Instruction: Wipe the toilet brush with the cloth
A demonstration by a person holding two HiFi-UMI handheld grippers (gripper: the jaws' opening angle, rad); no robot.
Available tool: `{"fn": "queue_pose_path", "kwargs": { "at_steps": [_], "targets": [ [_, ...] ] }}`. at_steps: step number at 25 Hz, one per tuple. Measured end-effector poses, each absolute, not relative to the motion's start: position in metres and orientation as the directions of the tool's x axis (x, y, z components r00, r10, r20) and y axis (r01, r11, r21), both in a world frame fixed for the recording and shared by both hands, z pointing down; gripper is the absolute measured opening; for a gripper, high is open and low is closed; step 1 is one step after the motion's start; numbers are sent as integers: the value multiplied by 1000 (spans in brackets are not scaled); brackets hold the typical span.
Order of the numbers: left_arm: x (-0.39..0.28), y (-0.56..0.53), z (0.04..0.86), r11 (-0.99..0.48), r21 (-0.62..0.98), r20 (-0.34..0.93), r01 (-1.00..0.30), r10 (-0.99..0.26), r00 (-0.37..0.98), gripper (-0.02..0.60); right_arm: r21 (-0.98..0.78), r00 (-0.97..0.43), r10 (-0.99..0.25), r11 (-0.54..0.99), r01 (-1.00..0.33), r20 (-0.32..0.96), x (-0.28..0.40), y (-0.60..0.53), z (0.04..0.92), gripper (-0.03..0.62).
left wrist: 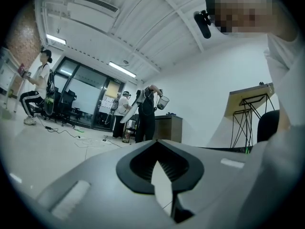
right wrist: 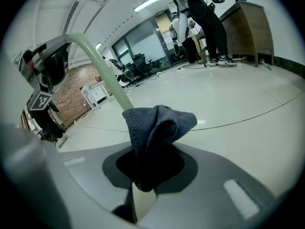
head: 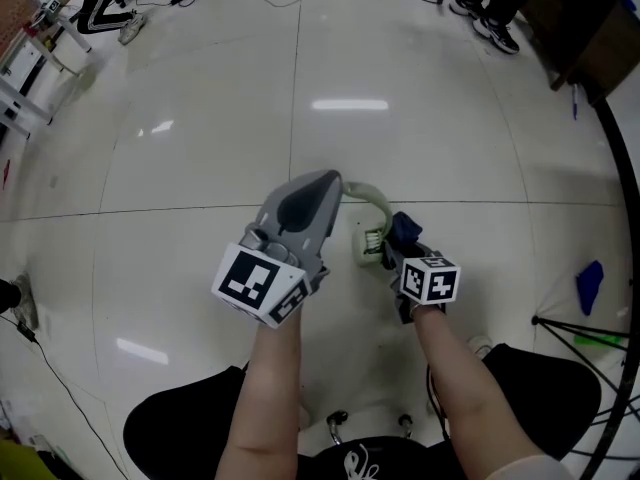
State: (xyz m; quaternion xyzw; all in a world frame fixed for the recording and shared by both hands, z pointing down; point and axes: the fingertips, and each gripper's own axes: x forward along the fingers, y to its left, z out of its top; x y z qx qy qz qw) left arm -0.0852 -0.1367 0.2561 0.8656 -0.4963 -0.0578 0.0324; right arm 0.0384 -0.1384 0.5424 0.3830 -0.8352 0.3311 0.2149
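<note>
Brush and cloth held together above the floor.
My left tool is clamped on the brush handle's end; my right tool pinches the cloth, just beside the handle.

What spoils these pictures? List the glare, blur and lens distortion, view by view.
Head view: bright reflections glare on the glossy floor, whose seams bow outward. Left gripper view: dark round vignette, with the left gripper soft up close. Right gripper view: the cloth is sharp, the toilet brush handle behind it is slightly softer, and the floor lines are curved.
</note>
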Motion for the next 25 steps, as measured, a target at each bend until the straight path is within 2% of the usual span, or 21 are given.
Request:
{"fn": "queue_pose_path", "kwargs": {
  "at_steps": [5, 8, 13, 16, 19, 22, 25],
  "targets": [
    [-89, -134, 258, -517, 129, -75, -846, -856, 512, 8, -425, -627, -508, 464, -777, 591, 28, -109, 510, 64],
    [-88, -131, 259, -530, 146, -78, -835, -848, 525, 8, -423, -692, -479, 556, -715, 540, -3, -77, 482, 64],
    [-81, -130, 258, -534, 130, -53, -835, -845, 532, 8, -217, -776, -446, 787, -577, 447, -52, -72, 404, 64],
    [-80, -128, 259, -534, 128, -37, -836, -845, 534, 8, -104, -799, -424, 855, -509, 427, -72, -79, 366, 64],
    [-79, -126, 259, -530, 123, -25, -839, -847, 531, 8, -150, -828, -414, 855, -496, 378, -79, -87, 344, 64],
    [-80, -125, 257, -533, 120, -28, -838, -845, 533, 8, -297, -853, -420, 809, -507, 310, -78, -94, 340, 64],
    [-79, -125, 257, -538, 113, -26, -835, -842, 539, 8, -332, -819, -461, 756, -564, 341, -66, -101, 363, 64]
  ]
}}
